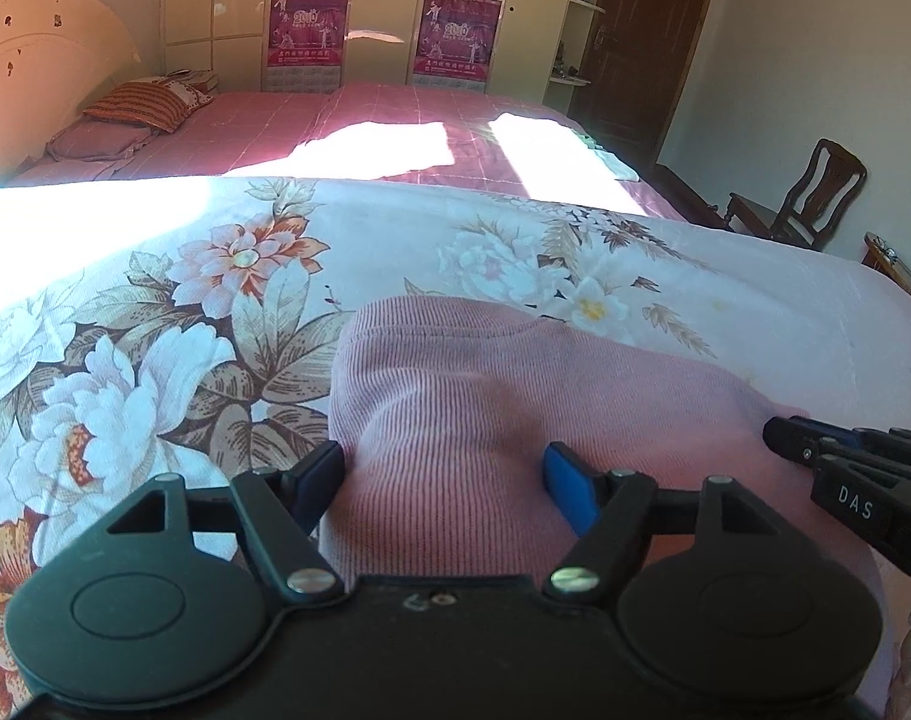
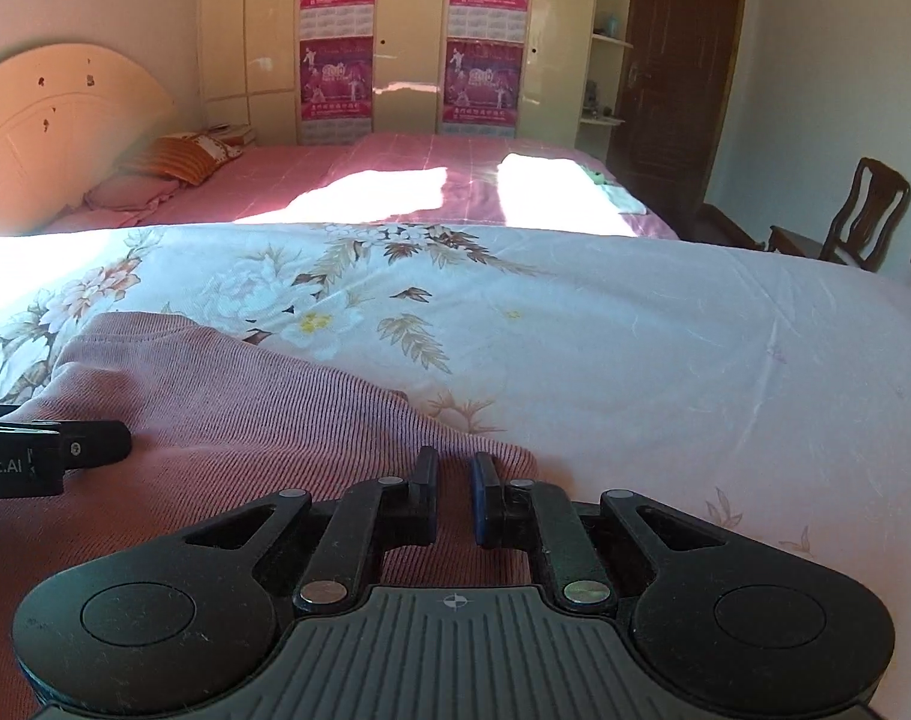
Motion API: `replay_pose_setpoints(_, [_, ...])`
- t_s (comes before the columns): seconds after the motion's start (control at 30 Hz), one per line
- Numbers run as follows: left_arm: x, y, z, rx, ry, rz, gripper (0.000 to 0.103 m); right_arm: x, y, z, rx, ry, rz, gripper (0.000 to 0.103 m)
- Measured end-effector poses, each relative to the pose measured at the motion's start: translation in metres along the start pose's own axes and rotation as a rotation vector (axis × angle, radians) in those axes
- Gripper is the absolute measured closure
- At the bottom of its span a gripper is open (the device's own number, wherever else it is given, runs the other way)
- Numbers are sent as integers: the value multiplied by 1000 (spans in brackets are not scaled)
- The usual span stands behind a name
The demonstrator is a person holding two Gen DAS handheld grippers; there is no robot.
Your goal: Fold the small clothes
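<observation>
**Operator:** On the floral-print bedsheet [image 1: 155, 312], at six o'clock in both wrist views, lies the dusty-pink ribbed knit garment [image 1: 455, 396]. My left gripper [image 1: 443, 480] sits over its near part with the jaws spread, a hump of knit rising between them; I can't see the pads pressing it.

**Partner:** And the other one?

**Operator:** My right gripper [image 2: 454, 495] has its jaws nearly pressed together on a thin ridge of the same garment near its right-hand edge, at about six o'clock in its own view. I judge it pinches there to have an edge to lift for a fold.

**Partner:** Why is the left open?

**Operator:** My guess is it's placed to take a second hold, so both sides of the cloth rise evenly. From the left camera the right gripper shows at three o'clock, near but apart.

**Partner:** Progress?

**Operator:** Early, I think: the knit still looks rumpled, not squared.
</observation>
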State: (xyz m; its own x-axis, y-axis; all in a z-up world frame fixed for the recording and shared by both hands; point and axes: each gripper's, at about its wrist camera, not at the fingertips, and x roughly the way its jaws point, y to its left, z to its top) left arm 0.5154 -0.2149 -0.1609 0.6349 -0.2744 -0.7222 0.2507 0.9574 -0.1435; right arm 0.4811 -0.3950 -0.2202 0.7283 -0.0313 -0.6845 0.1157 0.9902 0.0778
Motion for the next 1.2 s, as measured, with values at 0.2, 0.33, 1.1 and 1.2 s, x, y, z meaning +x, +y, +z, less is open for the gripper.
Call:
replay_pose_setpoints(0.2, [-30,1,-9,8,-20,-14,32,-39,-4,3,40,-29,71,93])
replay_pose_setpoints(0.33, [-55,-3,-22,43,-37,-32,32,-74,9,-6,7,-55,123,93])
replay_pose_setpoints(1.1, [-98,-7,-61,87,-23,-6,32,-99,15,-57,-11,37,115,93])
replay_pose_setpoints(1.2, [-113,1,-72,91,-32,-16,32,-124,18,-66,-24,11,134,93])
